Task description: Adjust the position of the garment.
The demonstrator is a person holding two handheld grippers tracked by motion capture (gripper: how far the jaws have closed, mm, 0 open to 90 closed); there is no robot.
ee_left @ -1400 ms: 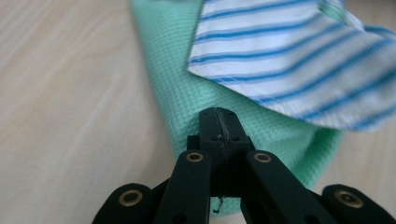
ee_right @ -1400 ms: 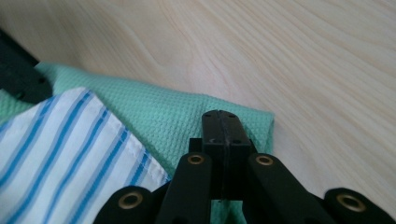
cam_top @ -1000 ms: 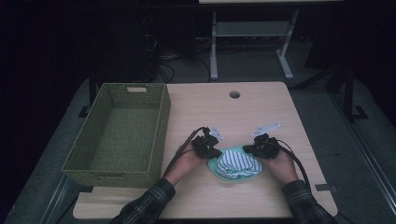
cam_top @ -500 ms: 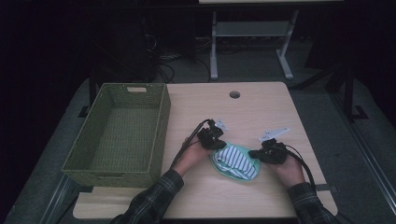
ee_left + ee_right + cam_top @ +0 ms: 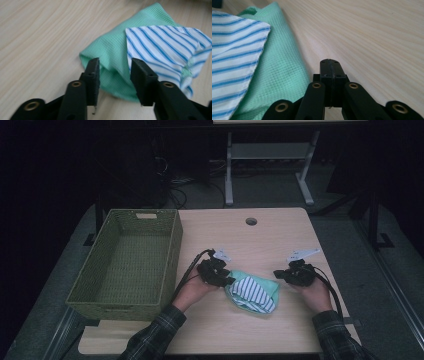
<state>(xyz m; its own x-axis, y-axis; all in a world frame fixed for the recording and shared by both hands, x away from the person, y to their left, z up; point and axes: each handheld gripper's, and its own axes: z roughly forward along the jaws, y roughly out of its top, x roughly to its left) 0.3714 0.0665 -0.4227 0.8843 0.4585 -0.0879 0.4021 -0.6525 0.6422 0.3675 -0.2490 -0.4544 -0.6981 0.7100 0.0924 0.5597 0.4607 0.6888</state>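
Note:
A mint-green waffle cloth (image 5: 266,285) lies bunched on the wooden table (image 5: 240,240), with a blue-and-white striped cloth (image 5: 252,292) folded on top of it. My left gripper (image 5: 226,281) sits at the pile's left edge. Its jaws have just been opening and now stand apart (image 5: 113,62), with the green cloth (image 5: 112,47) showing in the gap but not pinched; the striped cloth (image 5: 160,47) lies beyond. My right gripper (image 5: 278,274) hovers just right of the pile, shut (image 5: 330,61) on nothing, beside the green cloth (image 5: 279,57) and the striped cloth (image 5: 232,45).
An olive woven basket (image 5: 172,250) with nothing in it stands on the table's left side, close to my left hand. A round cable hole (image 5: 251,221) sits near the far edge. Bare tabletop stretches behind and to the right of the cloths.
My right gripper has drawn off the cloth pile to the right. My left gripper has let go at the pile's left edge, and its jaws have opened. The cloths now rest on the table.

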